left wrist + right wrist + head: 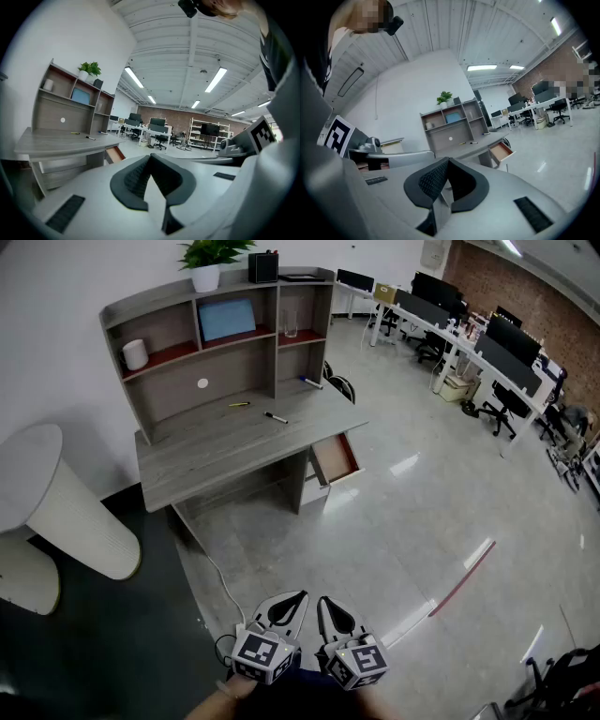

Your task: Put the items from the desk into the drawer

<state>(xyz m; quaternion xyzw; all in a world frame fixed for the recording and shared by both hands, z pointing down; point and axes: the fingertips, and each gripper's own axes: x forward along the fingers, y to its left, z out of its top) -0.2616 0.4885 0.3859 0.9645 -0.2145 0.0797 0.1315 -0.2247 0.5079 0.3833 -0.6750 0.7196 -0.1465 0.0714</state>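
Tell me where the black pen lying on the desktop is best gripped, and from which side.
Probably mid-barrel, coming from above with the jaws across its length. The black pen lies flat on the desktop, thin and long, so only its top and sides are reachable; it sits apart from the yellow pen, leaving room either side.

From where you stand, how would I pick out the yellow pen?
Find the grey desk with shelves against the white wall. Three pens lie on its top. The yellow pen is the leftmost, close to the back panel; the black pen and blue pen lie further right.
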